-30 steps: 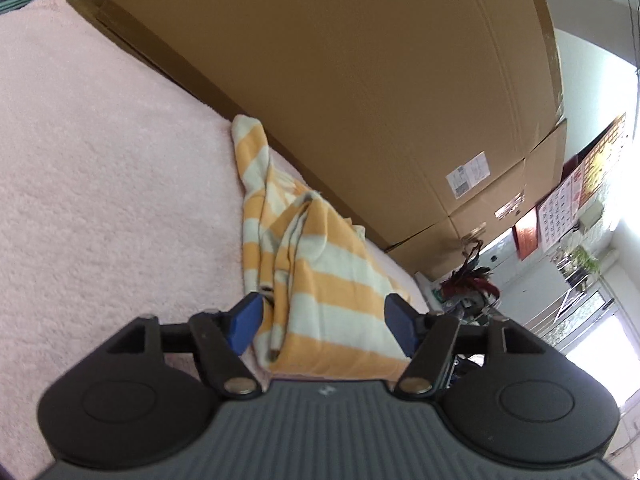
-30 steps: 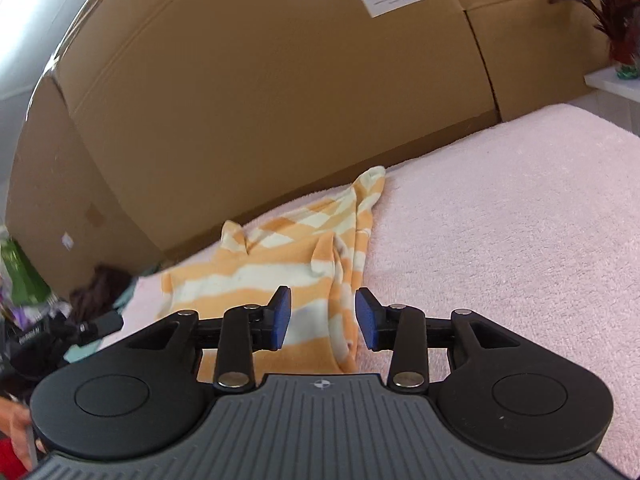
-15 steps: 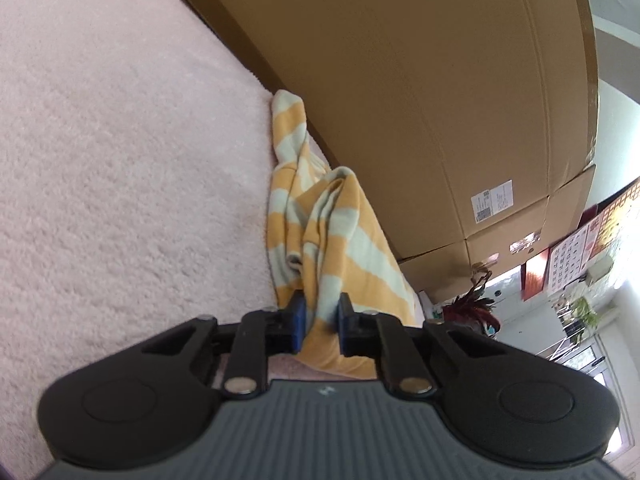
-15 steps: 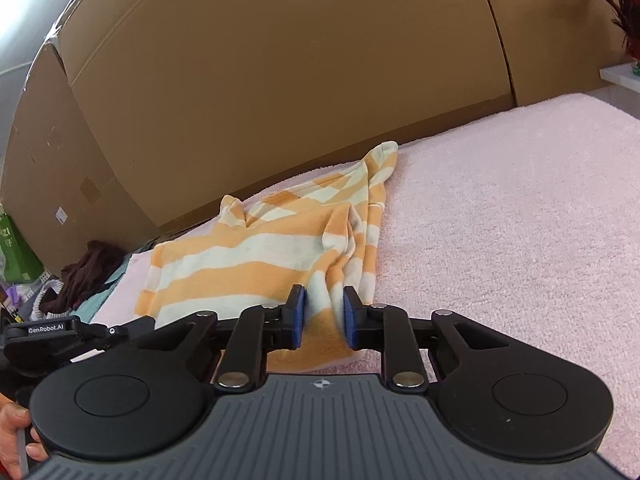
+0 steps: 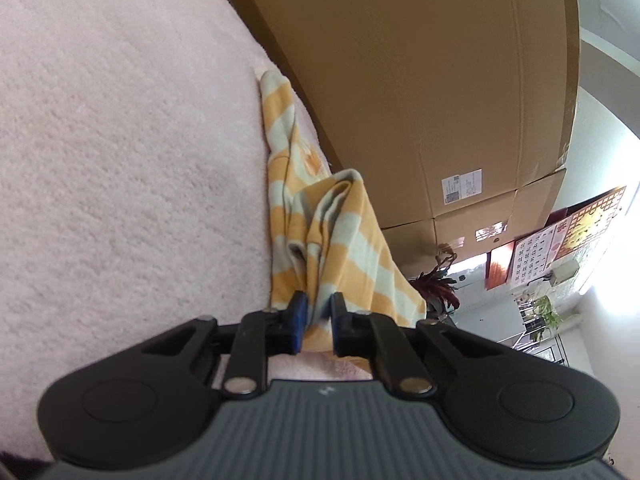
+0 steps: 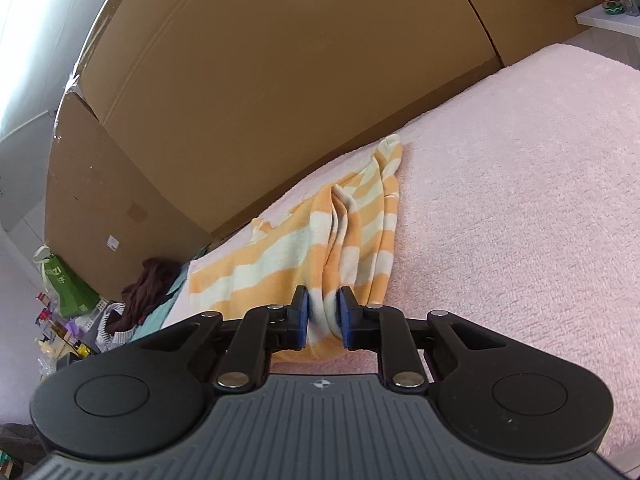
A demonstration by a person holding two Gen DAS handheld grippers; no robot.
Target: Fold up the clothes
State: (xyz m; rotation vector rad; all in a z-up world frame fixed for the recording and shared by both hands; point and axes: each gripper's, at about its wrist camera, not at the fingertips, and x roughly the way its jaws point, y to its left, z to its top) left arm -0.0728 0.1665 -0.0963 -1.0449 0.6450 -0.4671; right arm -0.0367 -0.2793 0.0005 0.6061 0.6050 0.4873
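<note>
An orange-and-cream striped garment point(image 5: 344, 240) point(image 6: 280, 256) lies bunched along the far side of a pink fleece surface point(image 5: 120, 160) point(image 6: 520, 220), close to the cardboard boxes. My left gripper point(image 5: 318, 322) is shut on a raised fold at the garment's near hem. My right gripper point(image 6: 324, 322) is shut on another pinched ridge of the same hem. Cloth rises in a crease from each pair of blue pads, lifted off the fleece. The far end of the garment still rests flat.
Large cardboard boxes point(image 5: 420, 100) point(image 6: 260, 60) wall off the far edge. A dark heap of clothes point(image 6: 148, 288) and a green bag point(image 6: 68, 284) sit beyond the left end. A red plant point(image 5: 436, 284) and wall calendars point(image 5: 560, 240) stand past the right end.
Both grippers went from open beside the hem to shut on folds of it. They have since lifted, pulling the cloth into taller ridges.
</note>
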